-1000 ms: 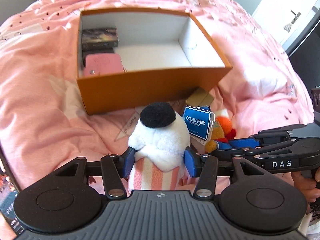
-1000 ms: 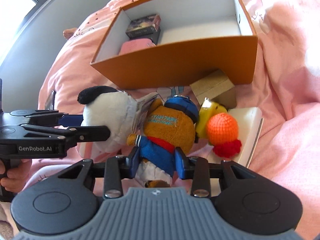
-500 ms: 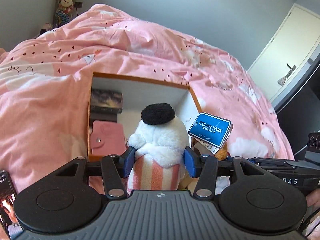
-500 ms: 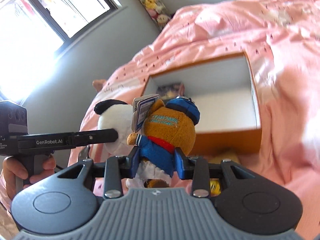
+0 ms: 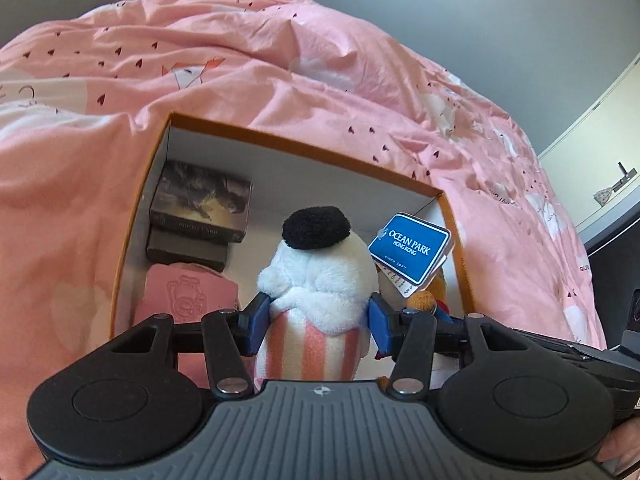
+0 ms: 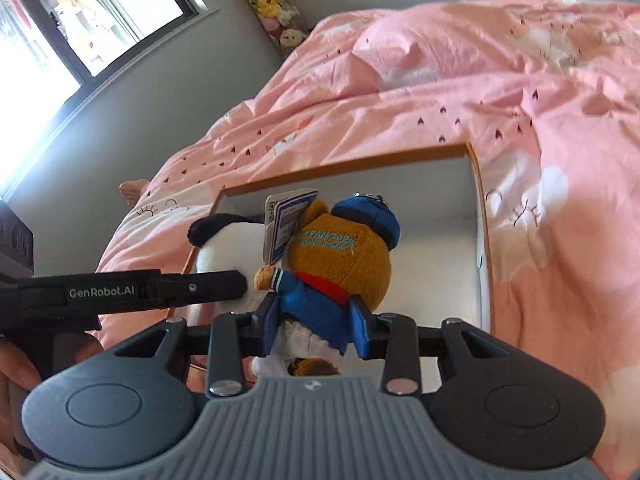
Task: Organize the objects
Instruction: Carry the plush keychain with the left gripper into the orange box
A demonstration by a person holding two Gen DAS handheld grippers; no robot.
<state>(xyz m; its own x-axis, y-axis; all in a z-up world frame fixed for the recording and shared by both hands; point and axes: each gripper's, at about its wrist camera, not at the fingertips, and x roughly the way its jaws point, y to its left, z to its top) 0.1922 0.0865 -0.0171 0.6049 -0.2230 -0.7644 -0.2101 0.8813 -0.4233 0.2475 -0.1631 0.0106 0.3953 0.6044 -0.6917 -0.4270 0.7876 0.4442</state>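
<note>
— What do we count?

— Two plush toys, one to each claw. Our left claw [image 5: 316, 318] is clamped on the white plush [image 5: 318, 276] with the black cap and pink-striped body; our right claw [image 6: 316, 314] is clamped on the brown plush [image 6: 340, 264] in the blue jacket and blue cap. Both toys hang side by side above the one orange box [image 5: 460, 248], which sits open on the pink bed [image 5: 280, 60].

— And inside the box?

— The left view shows two dark boxes stacked, the upper one [image 5: 202, 202] with a picture on its lid, and one pink wallet [image 5: 186, 294] just in front of them, all along the box's left wall. The right view hides these behind the toys.

— What does the right view add?

— A window [image 6: 80, 20], a column of small plush dolls [image 6: 272, 4] against the wall, and the side of the left claw pressed into the white plush. The left view alone reads the blue tag [image 5: 410, 248]: "Ocean Park Hong Kong".
</note>
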